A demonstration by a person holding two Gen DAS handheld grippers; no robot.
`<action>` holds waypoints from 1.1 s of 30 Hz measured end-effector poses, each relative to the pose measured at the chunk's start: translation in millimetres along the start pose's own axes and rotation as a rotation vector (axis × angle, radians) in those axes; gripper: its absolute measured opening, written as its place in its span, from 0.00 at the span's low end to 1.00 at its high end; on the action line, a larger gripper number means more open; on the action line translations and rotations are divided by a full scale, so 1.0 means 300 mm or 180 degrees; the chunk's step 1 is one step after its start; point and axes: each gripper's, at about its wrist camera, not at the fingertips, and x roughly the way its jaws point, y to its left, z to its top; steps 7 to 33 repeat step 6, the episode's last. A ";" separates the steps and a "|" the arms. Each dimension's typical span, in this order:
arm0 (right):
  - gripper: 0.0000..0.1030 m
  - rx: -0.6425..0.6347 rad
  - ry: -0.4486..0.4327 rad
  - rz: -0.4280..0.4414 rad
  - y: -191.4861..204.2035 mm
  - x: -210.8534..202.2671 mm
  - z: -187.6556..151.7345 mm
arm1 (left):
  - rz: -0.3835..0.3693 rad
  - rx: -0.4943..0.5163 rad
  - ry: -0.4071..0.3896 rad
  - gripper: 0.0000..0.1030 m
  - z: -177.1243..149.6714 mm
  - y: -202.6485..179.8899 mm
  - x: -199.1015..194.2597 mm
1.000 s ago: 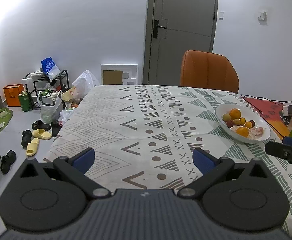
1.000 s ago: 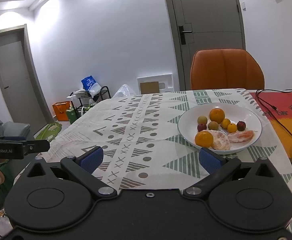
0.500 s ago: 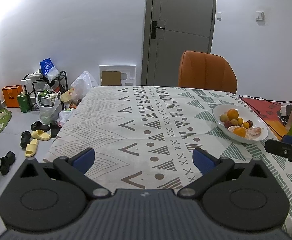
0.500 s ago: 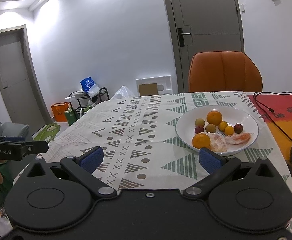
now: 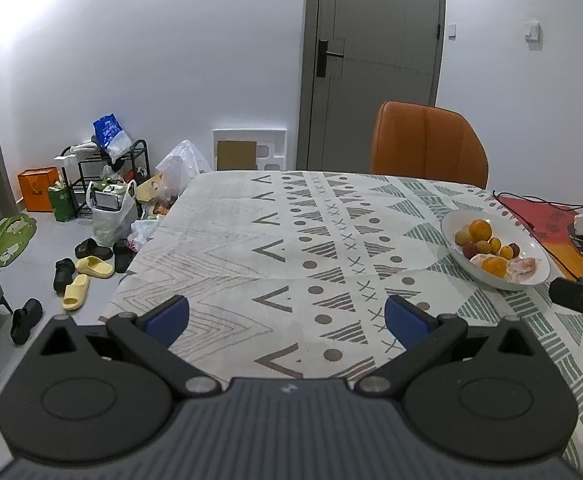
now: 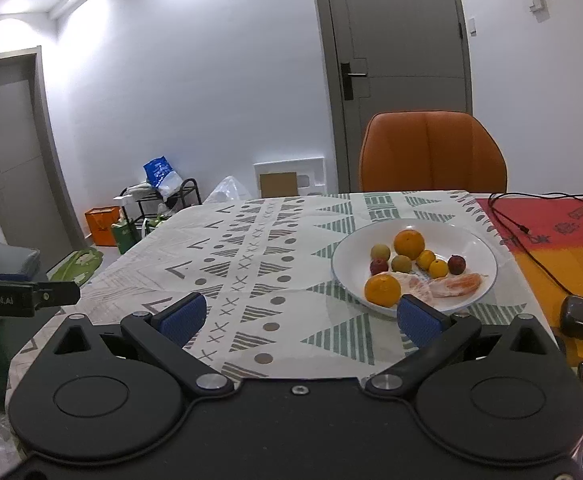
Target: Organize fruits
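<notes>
The fruit sits in a white bowl [image 6: 413,229] on the patterned tablecloth [image 5: 275,240], just ahead of the right gripper [image 6: 297,318], while the left gripper [image 5: 287,318] hovers apart, both with fingers spread and empty.

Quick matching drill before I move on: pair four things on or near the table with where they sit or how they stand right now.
Things:
1. white bowl
2. orange chair
3. right gripper
4. black cable

Descriptions:
A. lies across the red mat
B. open, holding nothing
C. holds the fruit on the patterned cloth
D. stands at the table's far edge

Pairs: 1-C, 2-D, 3-B, 4-A
</notes>
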 end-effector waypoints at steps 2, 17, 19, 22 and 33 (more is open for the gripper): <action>1.00 0.0005 0.0013 -0.0010 -0.004 0.003 -0.002 | -0.0009 0.0002 0.0015 1.00 -0.002 -0.003 0.009; 1.00 -0.0012 0.0045 -0.0033 -0.011 0.010 -0.007 | -0.0048 0.0046 0.0031 1.00 -0.006 -0.017 0.026; 1.00 -0.0012 0.0045 -0.0033 -0.011 0.010 -0.007 | -0.0048 0.0046 0.0031 1.00 -0.006 -0.017 0.026; 1.00 -0.0012 0.0045 -0.0033 -0.011 0.010 -0.007 | -0.0048 0.0046 0.0031 1.00 -0.006 -0.017 0.026; 1.00 -0.0012 0.0045 -0.0033 -0.011 0.010 -0.007 | -0.0048 0.0046 0.0031 1.00 -0.006 -0.017 0.026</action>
